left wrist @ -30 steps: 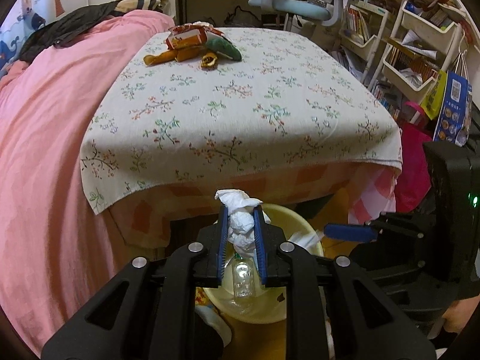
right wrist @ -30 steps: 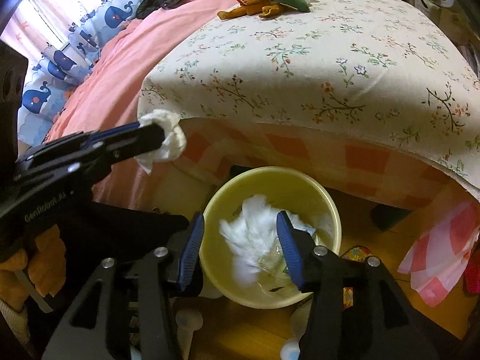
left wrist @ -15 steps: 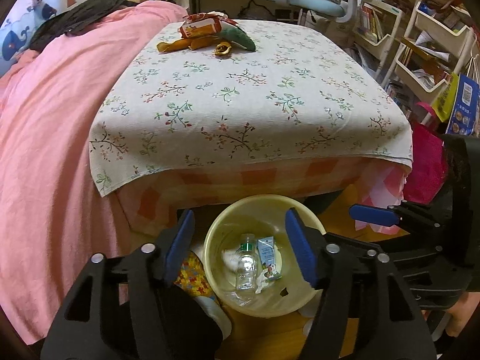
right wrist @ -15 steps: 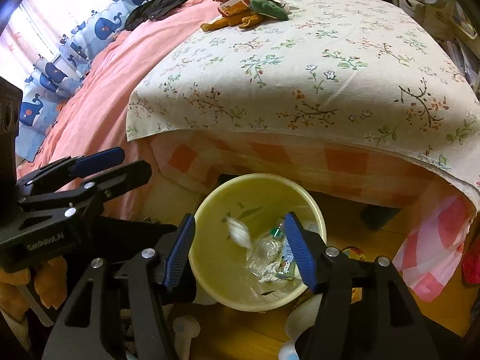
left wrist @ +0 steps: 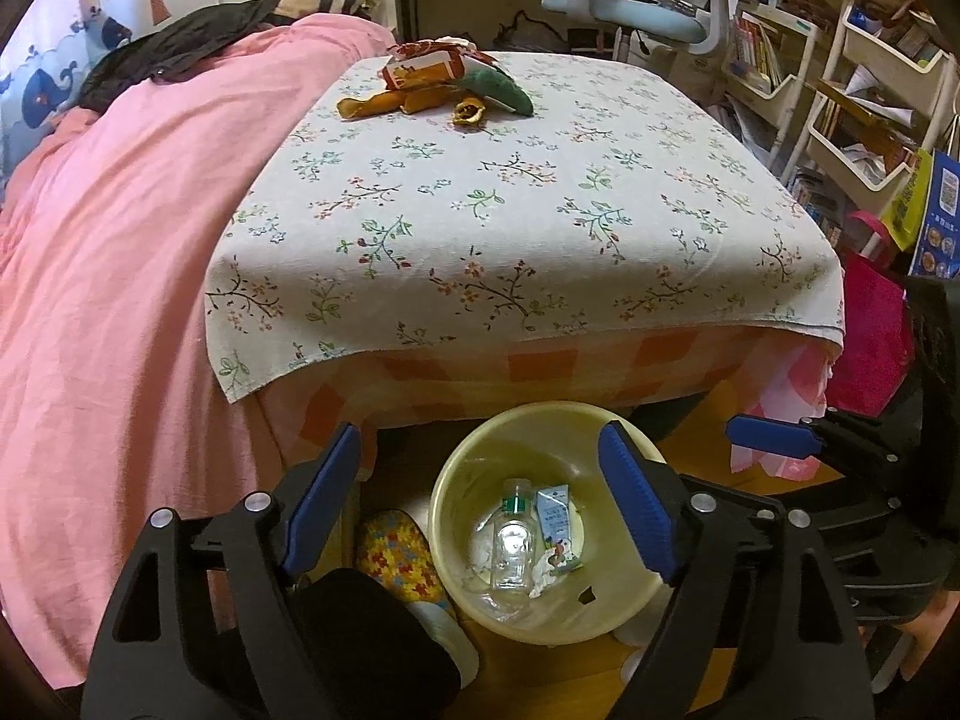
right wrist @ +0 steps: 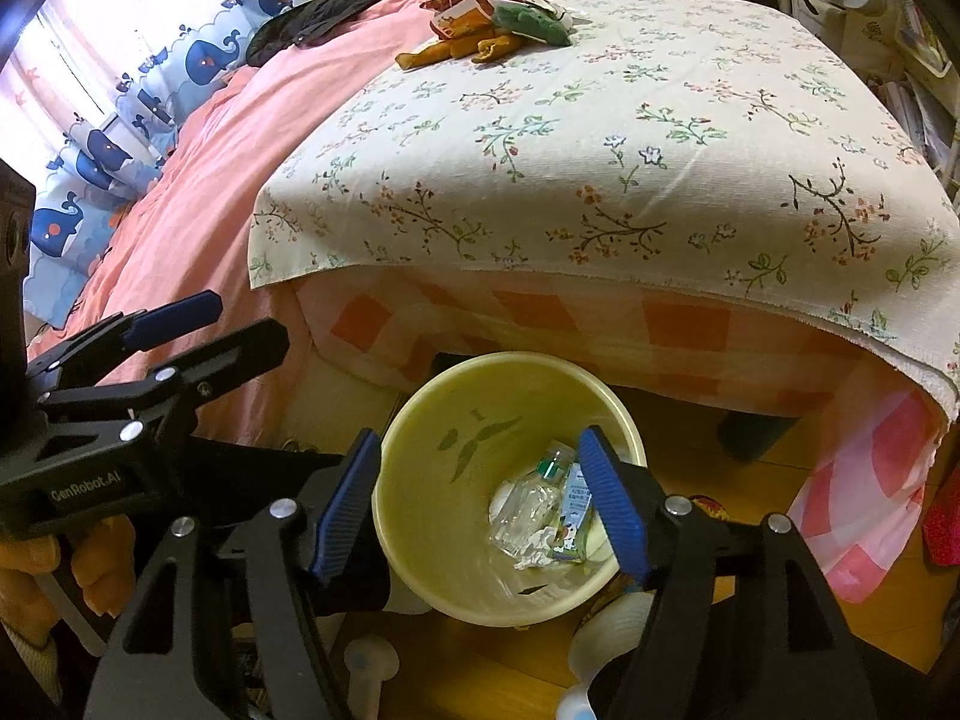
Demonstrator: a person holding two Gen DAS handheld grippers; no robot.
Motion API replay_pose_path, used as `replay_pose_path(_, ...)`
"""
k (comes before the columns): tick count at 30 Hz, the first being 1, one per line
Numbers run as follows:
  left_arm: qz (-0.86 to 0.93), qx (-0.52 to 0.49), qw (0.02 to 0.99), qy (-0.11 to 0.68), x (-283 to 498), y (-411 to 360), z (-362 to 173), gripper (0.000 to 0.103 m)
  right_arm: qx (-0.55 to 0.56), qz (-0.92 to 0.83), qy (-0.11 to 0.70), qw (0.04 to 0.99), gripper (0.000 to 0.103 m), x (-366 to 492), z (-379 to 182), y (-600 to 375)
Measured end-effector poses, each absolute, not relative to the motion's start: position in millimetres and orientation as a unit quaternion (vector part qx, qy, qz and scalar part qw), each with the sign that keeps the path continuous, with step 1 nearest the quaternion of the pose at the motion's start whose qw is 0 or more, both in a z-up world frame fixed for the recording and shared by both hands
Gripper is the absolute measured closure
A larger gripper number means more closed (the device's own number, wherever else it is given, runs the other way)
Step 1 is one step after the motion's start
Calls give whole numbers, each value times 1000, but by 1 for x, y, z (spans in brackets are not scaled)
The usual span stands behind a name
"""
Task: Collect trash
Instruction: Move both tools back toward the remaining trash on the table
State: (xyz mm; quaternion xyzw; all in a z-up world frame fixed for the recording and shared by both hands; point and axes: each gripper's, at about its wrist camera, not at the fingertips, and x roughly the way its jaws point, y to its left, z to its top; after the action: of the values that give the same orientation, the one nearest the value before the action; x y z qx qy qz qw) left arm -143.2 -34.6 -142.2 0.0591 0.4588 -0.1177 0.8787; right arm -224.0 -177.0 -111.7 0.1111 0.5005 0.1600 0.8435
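Below, round yellow plastic bin, clear crumpled bottle, glossy carton

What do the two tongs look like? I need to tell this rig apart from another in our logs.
Both the left tongs and the right tongs are matte black, open-framed plastic with silver screw heads at the joints. Each finger carries a ribbed blue pad. The left unit's body bears white "GenRobot.AI" lettering. No cables show.

Pale yellow bin, a clear bottle with a green collar inside. Cream tablecloth sprigged with small flowers over orange-and-pink check. Plain pink blanket. Blue whales swim along the curtain. Blue pads on black hand-held grippers.
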Motion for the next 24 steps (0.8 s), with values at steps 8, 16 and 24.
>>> replay_pose_path(8, -101, 54, 886, 450, -142, -31, -140, 18, 113, 153, 495, 848, 36, -222, -110, -177)
replay_pose_path(16, -86, 34, 899, 428, -136, -25, -129, 15, 119, 136, 470, 864, 32, -221, -99, -182)
replay_pose_path(24, -72, 24, 910, 408, -121, -19, -113, 12, 113, 122, 438, 884, 31, -215, -83, -184)
